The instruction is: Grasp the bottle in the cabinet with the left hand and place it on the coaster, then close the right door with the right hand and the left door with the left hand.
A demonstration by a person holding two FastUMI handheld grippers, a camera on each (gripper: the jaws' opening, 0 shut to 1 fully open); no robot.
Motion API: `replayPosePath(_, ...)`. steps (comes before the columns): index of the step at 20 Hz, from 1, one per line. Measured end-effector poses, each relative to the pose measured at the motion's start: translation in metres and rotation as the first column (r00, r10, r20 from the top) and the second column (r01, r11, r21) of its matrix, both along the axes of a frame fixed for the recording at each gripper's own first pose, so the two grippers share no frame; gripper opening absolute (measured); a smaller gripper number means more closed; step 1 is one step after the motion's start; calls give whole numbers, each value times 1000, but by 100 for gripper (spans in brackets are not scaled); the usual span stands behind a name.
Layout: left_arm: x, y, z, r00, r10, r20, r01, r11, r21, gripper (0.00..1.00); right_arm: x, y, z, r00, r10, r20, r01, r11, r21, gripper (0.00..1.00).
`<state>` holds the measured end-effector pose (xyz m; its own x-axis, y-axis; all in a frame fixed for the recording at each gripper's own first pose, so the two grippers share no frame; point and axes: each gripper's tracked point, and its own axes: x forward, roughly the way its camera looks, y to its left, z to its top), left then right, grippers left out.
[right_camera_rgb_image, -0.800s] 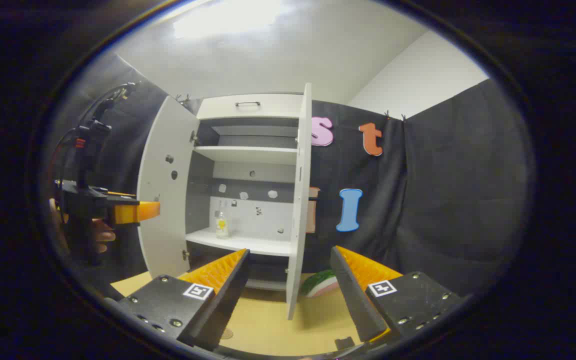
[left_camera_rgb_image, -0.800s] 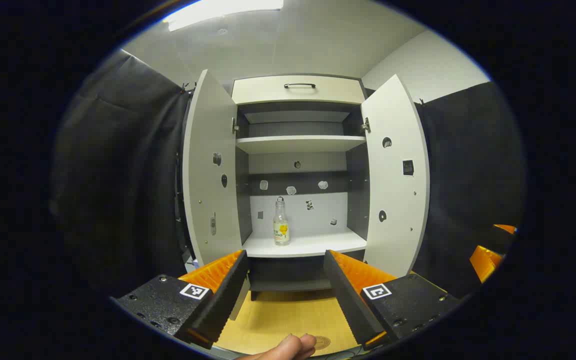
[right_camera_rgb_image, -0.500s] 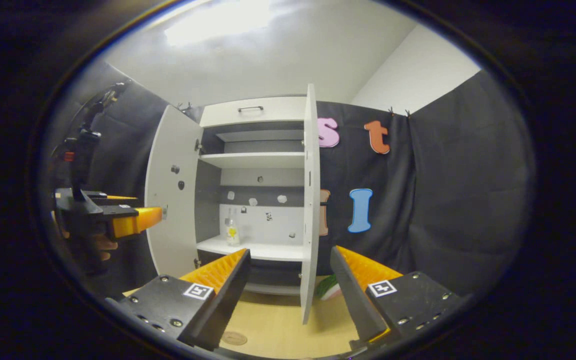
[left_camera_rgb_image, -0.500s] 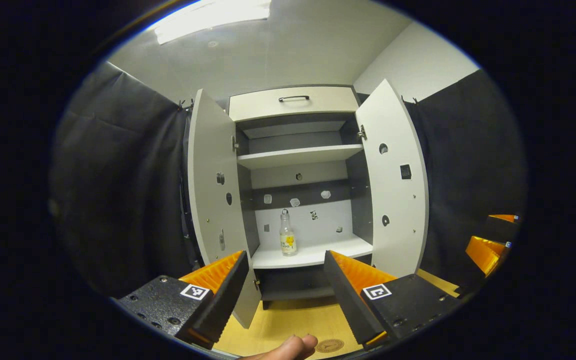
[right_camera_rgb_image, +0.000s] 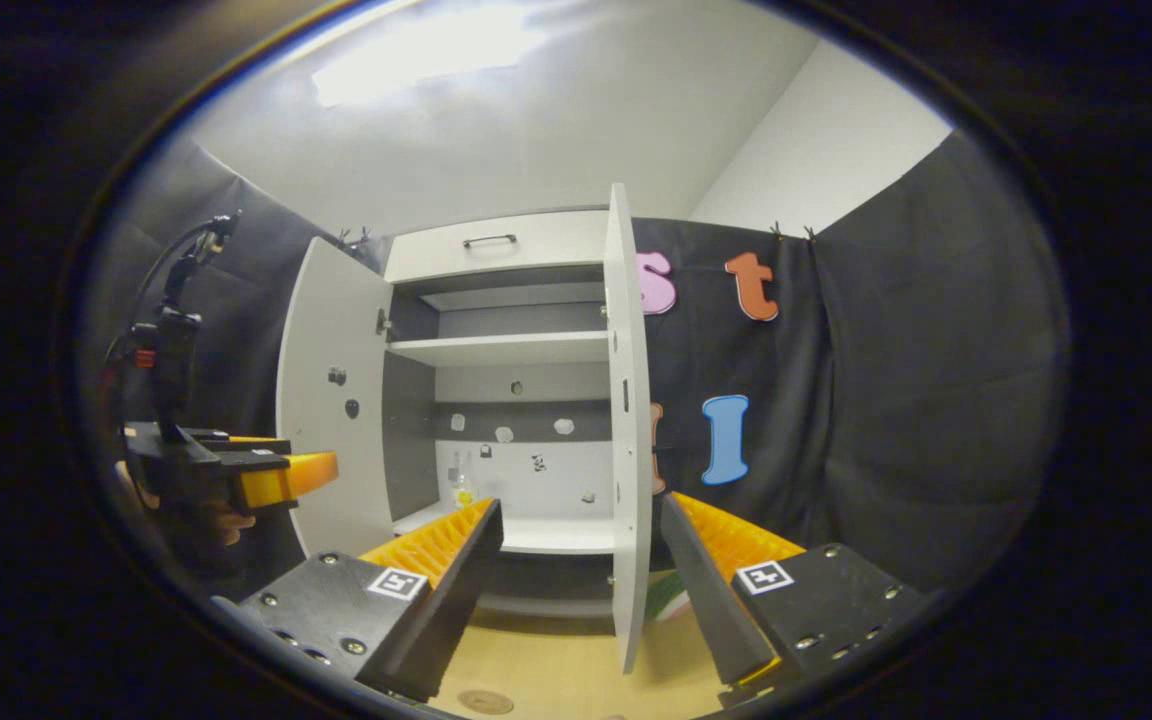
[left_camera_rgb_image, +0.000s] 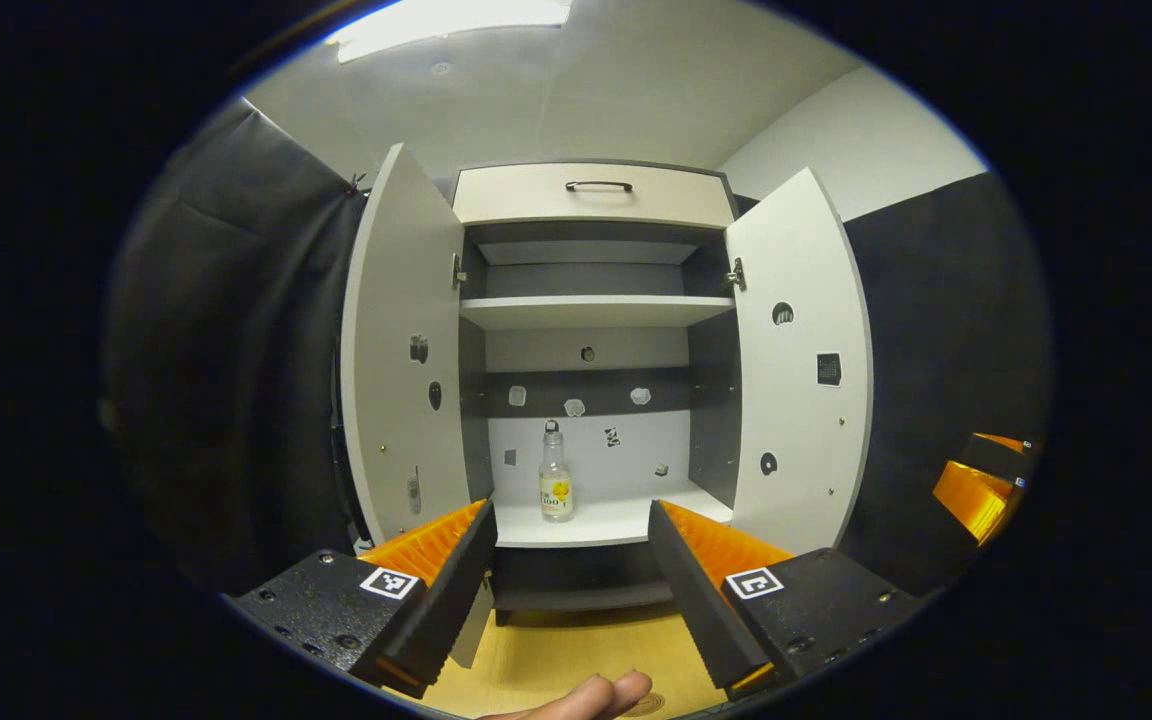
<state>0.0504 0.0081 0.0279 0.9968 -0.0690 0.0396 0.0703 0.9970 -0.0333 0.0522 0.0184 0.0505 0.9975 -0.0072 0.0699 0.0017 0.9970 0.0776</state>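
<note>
seen on the bottle: a yellow-and-white label, print too small to read. on the left gripper: a square black-and-white marker on each finger block, pattern only, no letters. same kind of marker on each block of the right gripper. on the right door: a small dark square sticker, unreadable. elsewhere, no legible words or numbers.
</note>
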Motion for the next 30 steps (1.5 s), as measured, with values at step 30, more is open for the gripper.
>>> replayPosePath(30, 353, 18, -125, 992, 53, -112, -53, 999, 7, 96, 74, -19, 11, 988, -136, 66, 136, 991, -2, 96)
